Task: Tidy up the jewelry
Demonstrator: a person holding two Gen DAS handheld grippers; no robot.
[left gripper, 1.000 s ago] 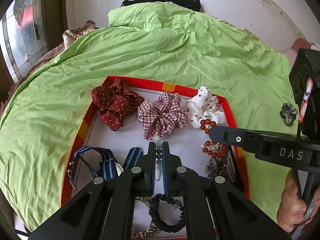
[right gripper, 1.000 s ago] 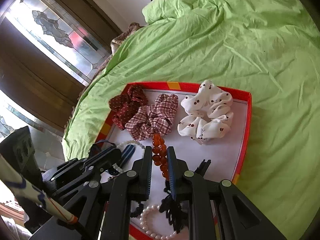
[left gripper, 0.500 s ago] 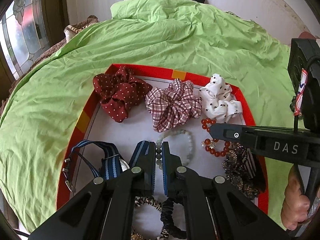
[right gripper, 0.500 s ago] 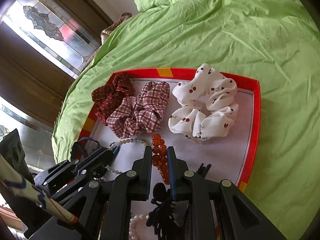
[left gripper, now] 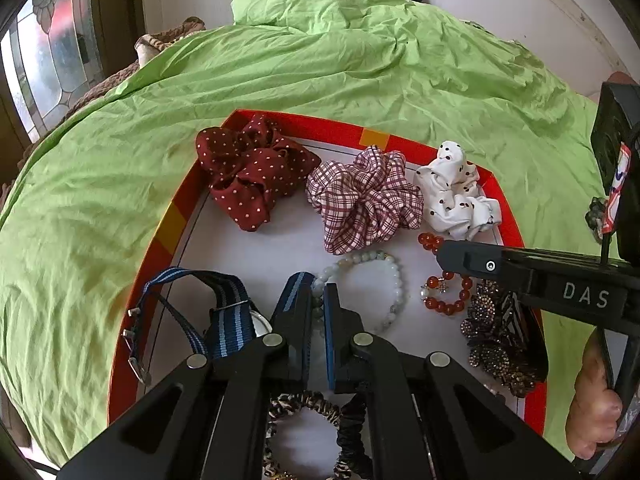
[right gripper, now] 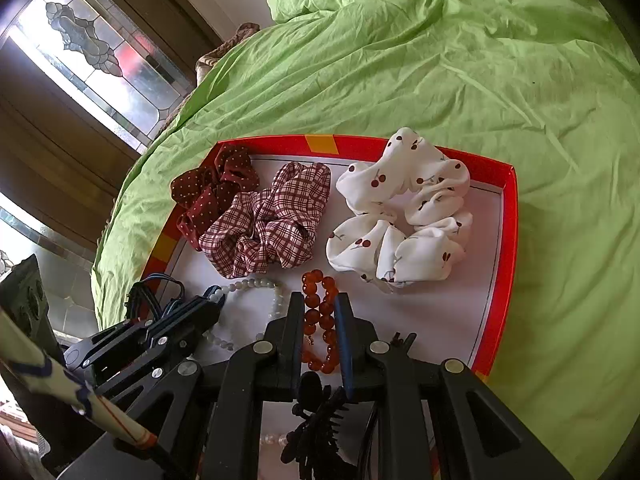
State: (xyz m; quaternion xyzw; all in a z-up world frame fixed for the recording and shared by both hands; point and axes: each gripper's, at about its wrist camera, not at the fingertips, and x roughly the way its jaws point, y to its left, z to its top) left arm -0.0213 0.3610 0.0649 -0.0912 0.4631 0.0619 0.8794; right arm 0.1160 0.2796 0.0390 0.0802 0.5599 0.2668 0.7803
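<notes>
A red-rimmed tray point(left gripper: 168, 224) with a white floor lies on a green bedsheet. My left gripper point(left gripper: 318, 294) is shut on a pale bead bracelet point(left gripper: 394, 276), whose loop lies on the tray floor. My right gripper point(right gripper: 318, 306) is shut on a red bead bracelet point(right gripper: 320, 320), which also rests on the tray; it shows in the left wrist view point(left gripper: 444, 300) under the right gripper's finger point(left gripper: 472, 264). The pale bracelet shows in the right wrist view point(right gripper: 256, 284).
Three scrunchies line the tray's far side: dark red dotted point(left gripper: 252, 176), plaid point(left gripper: 364, 200), white cherry-print point(right gripper: 400, 216). A blue striped watch strap point(left gripper: 224, 320), rhinestone brooches point(left gripper: 492, 340), thin hair ties point(left gripper: 304, 408) and a black claw clip point(right gripper: 316, 428) lie nearer. Green sheet point(right gripper: 480, 60) surrounds the tray.
Both grippers have come down and drawn back over the tray with their bracelets. The pale bracelet's loop now lies spread on the tray floor.
</notes>
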